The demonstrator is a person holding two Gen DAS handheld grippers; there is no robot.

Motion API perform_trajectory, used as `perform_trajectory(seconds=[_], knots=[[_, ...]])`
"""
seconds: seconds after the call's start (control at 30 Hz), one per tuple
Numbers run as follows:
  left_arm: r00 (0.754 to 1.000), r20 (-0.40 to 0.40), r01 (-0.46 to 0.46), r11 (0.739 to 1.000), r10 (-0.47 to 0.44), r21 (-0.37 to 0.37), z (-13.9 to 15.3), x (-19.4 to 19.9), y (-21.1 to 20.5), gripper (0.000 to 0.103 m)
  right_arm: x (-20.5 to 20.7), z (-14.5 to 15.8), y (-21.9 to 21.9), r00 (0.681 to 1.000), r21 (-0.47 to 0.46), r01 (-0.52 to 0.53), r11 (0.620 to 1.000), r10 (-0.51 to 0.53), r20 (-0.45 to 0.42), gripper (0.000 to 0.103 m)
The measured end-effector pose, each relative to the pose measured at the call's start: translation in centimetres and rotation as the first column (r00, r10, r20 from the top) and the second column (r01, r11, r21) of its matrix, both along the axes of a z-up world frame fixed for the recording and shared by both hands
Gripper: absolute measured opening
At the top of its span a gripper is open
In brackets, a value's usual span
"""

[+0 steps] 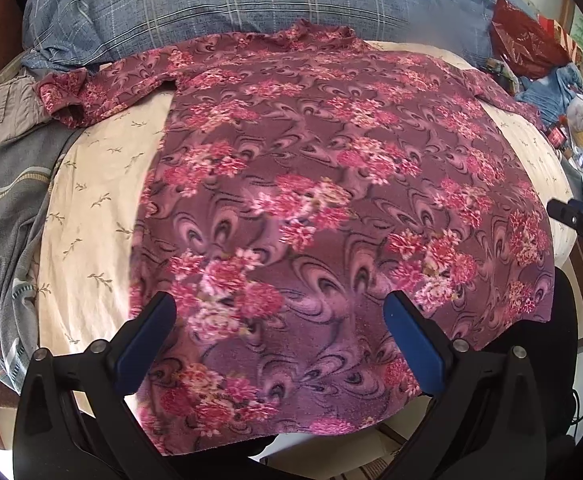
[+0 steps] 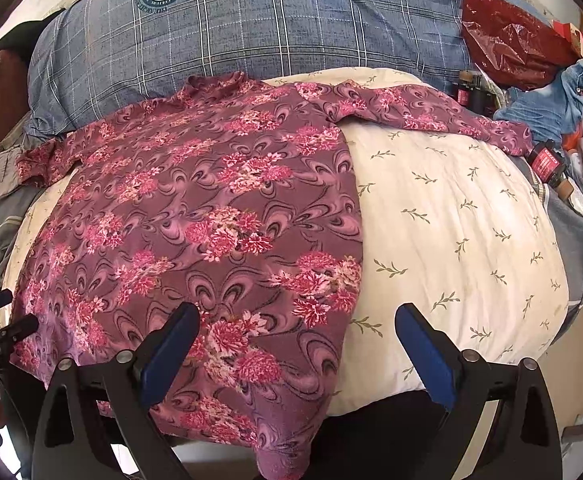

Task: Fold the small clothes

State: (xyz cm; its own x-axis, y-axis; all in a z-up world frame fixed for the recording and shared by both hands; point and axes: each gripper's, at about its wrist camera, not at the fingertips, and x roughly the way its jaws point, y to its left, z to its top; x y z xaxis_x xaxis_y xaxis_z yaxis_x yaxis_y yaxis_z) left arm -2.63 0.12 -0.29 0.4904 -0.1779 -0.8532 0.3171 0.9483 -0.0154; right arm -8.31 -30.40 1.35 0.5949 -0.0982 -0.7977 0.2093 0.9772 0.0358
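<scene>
Shirt (image 1: 323,184), maroon floral, is laid flat on cream leaf-print bedding (image 1: 91,208); collar is pointed at blue plaid pillow (image 2: 251,32); hem is draped over the near bed edge; both sleeves are spread sideways. Left gripper (image 1: 279,344) is held over the hem, fingers (image 1: 147,344) spread wide, nothing gripped; right gripper (image 2: 297,352) is held at the shirt's right edge, equally spread and empty.

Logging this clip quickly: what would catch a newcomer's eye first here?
The maroon floral top dominates, spread flat across the cream sprigged cushion, hem hanging over the near edge. Behind it sits a blue plaid pillow. The left gripper and right gripper hover at the hem, jaws wide open and empty.
</scene>
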Motion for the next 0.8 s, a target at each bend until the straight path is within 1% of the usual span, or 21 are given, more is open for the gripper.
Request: perform_trajectory(seconds=[0.1,0.17,0.23,0.3,0.33,0.37,0.4,0.43,0.47,0.5,0.53,0.57,0.6,0.63,0.67,0.7,0.73,0.8], knots=[[0.998,0.016,-0.058,0.998,0.058,0.000,0.5,0.9,2.4,0.103,0.1,-0.8,-0.7,0.999,0.017,0.005,1.000,-0.004,-0.043,0.098],[0.993,0.005,-0.118,0.993,0.117,0.018,0.3,2.0,4.5,0.103,0.1,-1.7,-1.5,0.996,0.055,0.010,0.998,-0.005,-0.084,0.098],[0.984,-0.035,-0.170,0.984,0.172,0.047,-0.5,2.9,6.1,0.103,0.1,-2.8,-2.0,0.992,0.115,0.012,0.993,0.003,-0.127,0.098],[0.976,-0.092,-0.194,0.979,0.199,0.064,-1.6,3.3,7.1,0.103,0.1,-4.0,-2.2,0.989,0.175,0.010,0.984,0.015,-0.145,0.098],[0.973,-0.122,-0.188,0.980,0.195,0.068,-2.2,3.3,7.1,0.103,0.1,-4.5,-2.2,0.988,0.217,0.004,0.976,0.029,-0.152,0.091],[0.973,-0.152,-0.166,0.984,0.174,0.066,-2.9,3.1,6.9,0.103,0.0,-5.1,-2.2,0.987,0.265,-0.008,0.964,0.051,-0.153,0.077],[0.974,-0.179,-0.130,0.990,0.138,0.056,-3.4,2.7,6.4,0.103,-0.2,-5.3,-2.0,0.986,0.291,-0.016,0.957,0.063,-0.154,0.074],[0.975,-0.201,-0.090,0.995,0.097,0.045,-3.9,2.2,5.8,0.101,-0.5,-5.1,-1.8,0.989,0.280,-0.026,0.959,0.066,-0.133,0.062],[0.977,-0.205,-0.055,0.997,0.064,0.049,-4.2,1.6,5.0,0.093,-0.7,-5.0,-1.6,0.990,0.278,-0.051,0.959,0.085,-0.111,0.028],[0.984,-0.173,-0.022,0.996,0.036,0.081,-4.0,0.8,4.1,0.076,-0.8,-5.0,-1.6,0.988,0.287,-0.071,0.955,0.106,-0.108,0.008],[0.987,-0.163,0.023,0.996,-0.010,0.081,-3.7,0.2,3.3,0.064,-0.9,-5.0,-1.7,0.987,0.305,-0.074,0.950,0.113,-0.113,0.005],[0.985,-0.168,0.040,0.997,-0.029,0.064,-3.2,-0.1,2.9,0.028,-1.2,-4.7,-2.0,0.988,0.330,-0.076,0.941,0.114,-0.100,0.005],[0.981,-0.191,0.042,0.998,-0.034,0.041,-2.6,-0.2,2.9,0.007,-1.5,-4.1,-2.2,0.990,0.352,-0.085,0.932,0.120,-0.080,0.005],[0.976,-0.217,0.029,1.000,-0.027,0.008,-1.8,-0.4,3.2,0.007,-2.1,-3.1,-2.4,0.991,0.366,-0.100,0.925,0.127,-0.052,0.005],[0.971,-0.238,0.014,0.999,-0.026,-0.052,-0.9,-0.8,3.8,0.005,-3.0,-1.8,-2.8,0.991,0.375,-0.113,0.920,0.131,-0.021,0.005],[0.967,-0.251,0.007,0.996,-0.030,-0.094,-0.3,-1.2,4.3,0.004,-3.6,-0.7,-3.1,0.991,0.376,-0.122,0.918,0.130,0.002,0.005],[0.964,-0.264,0.002,0.993,-0.034,-0.121,0.0,-1.7,4.7,0.004,-4.7,0.5,-3.7,0.992,0.371,-0.129,0.920,0.126,0.030,0.004],[0.959,-0.285,-0.022,0.994,-0.009,-0.103,-0.5,-2.5,5.3,0.004,-5.7,1.3,-4.5,0.994,0.351,-0.112,0.929,0.110,0.025,0.004]])
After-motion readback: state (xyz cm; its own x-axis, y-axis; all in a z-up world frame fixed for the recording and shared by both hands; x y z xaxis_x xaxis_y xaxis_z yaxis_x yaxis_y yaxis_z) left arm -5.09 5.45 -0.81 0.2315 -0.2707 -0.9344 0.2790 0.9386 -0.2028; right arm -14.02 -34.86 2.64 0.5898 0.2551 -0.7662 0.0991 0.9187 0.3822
